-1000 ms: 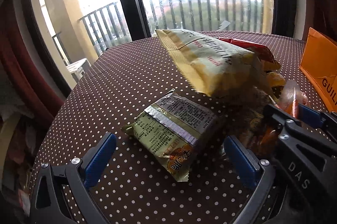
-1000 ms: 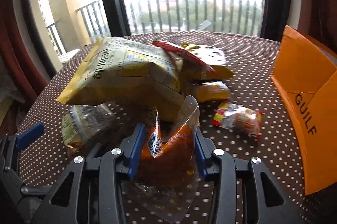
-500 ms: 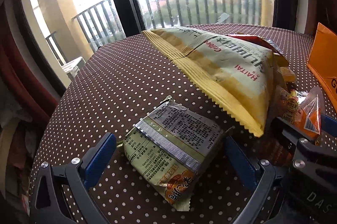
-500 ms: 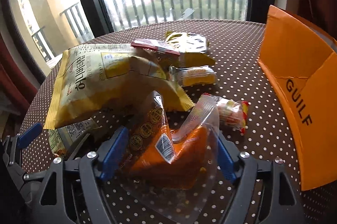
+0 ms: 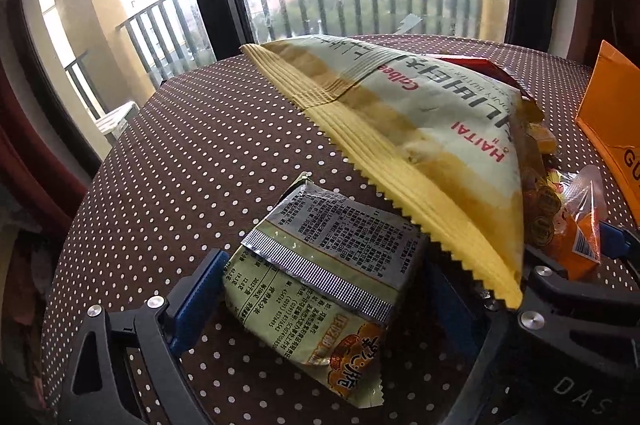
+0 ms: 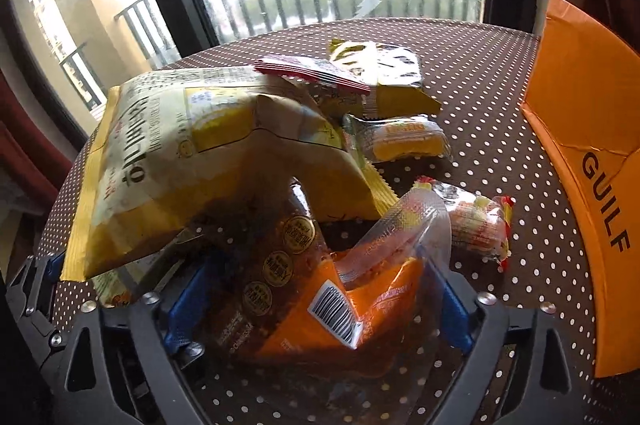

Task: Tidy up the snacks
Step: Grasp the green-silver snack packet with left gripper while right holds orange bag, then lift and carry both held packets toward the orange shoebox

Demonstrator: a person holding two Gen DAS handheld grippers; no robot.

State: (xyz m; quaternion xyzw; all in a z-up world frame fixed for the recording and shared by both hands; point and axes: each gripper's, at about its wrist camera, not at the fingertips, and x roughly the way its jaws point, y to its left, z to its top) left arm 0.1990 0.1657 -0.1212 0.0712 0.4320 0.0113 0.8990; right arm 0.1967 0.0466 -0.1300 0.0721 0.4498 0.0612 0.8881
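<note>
Straddling left gripper (image 5: pixel 324 301): jaws wide, one blue pad on each side of the green-yellow packet (image 5: pixel 320 273); the left pad is at the packet's edge, the right pad is shadowed, so contact cannot be told.
Right gripper (image 6: pixel 316 301): jaws spread about the orange clear-wrapped packet (image 6: pixel 340 293), which lies loose between the pads on the table.
Big yellow chip bag (image 6: pixel 208 149): leaning over both near packets, its serrated edge above the left gripper's right finger.
Small sweets: a candy packet (image 6: pixel 476 225) and a yellow bar (image 6: pixel 400 141) lie right of the bag.
Far packets: red-edged sachet (image 6: pixel 312 71), yellow-white packet (image 6: pixel 380 73).
Orange box (image 6: pixel 592 129): at the table's right edge.
Dotted tablecloth (image 5: pixel 180 153): under everything.
</note>
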